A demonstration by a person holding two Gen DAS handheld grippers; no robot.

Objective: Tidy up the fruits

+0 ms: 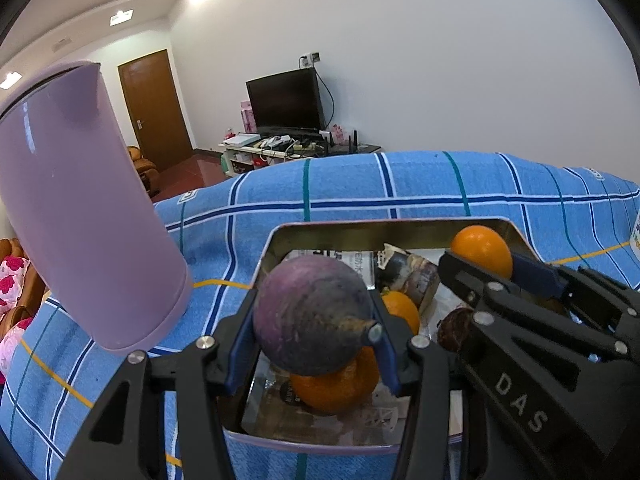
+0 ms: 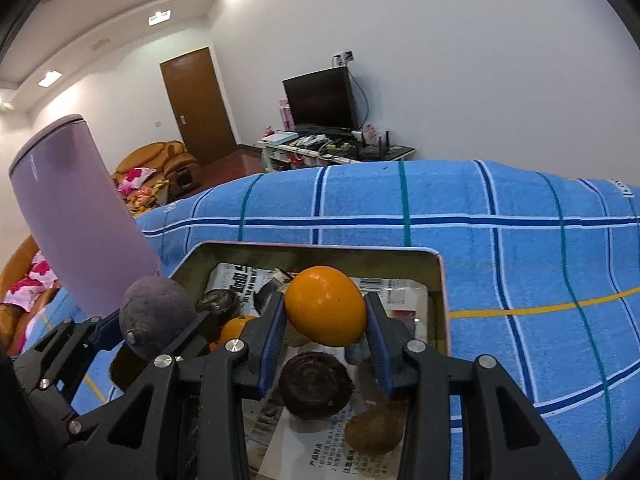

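Above the metal tin (image 2: 437, 280), already holding several fruits, the left claw (image 1: 312, 344) grips a purple fruit (image 1: 310, 312) and the right claw (image 2: 326, 334) grips an orange (image 2: 326, 306); both seem unplaced yet.

Left tongs (image 1: 314, 320): black frame, blue pads (image 1: 236, 350), gripping a purple fruit (image 1: 310, 316) between both pads, held level, pointing forward. Right tongs (image 2: 326, 320): same build, clamping an orange fruit (image 2: 326, 306), sitting just beside the left, angled slightly toward it.
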